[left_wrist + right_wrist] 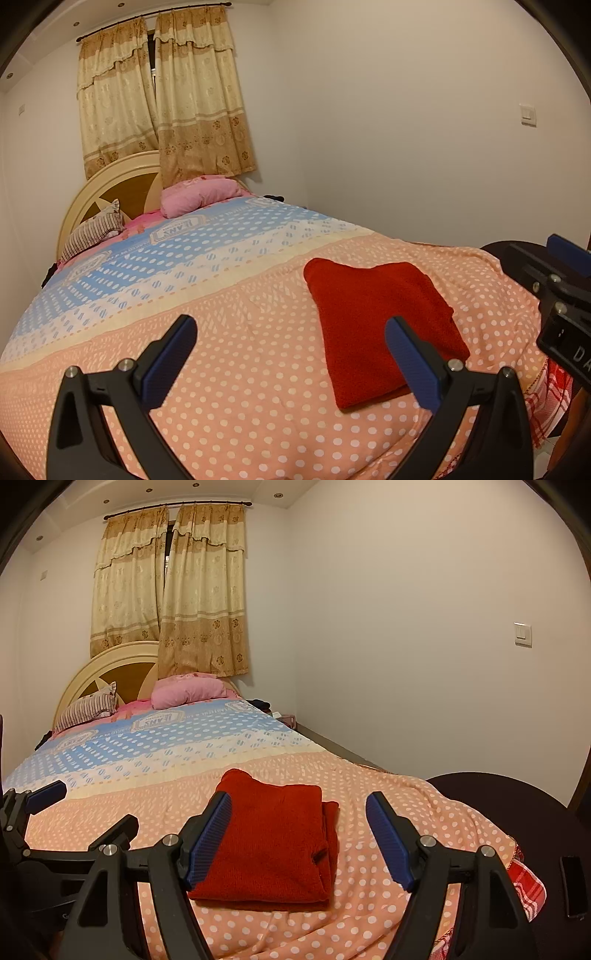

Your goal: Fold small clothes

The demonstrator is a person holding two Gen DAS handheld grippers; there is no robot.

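A red knit garment (380,325) lies folded into a flat rectangle on the peach polka-dot bedspread (240,350); it also shows in the right wrist view (273,842). My left gripper (291,354) is open and empty, held above the bedspread to the left of the garment. My right gripper (299,834) is open and empty, hovering over the near part of the garment without touching it. The right gripper shows at the right edge of the left wrist view (554,280), and the left gripper at the left edge of the right wrist view (44,794).
The bed runs back to a cream headboard (107,672) with a striped pillow (88,709) and a pink pillow (184,694). A dark round table (517,812) with a phone (574,886) stands right of the bed. White walls enclose the right side.
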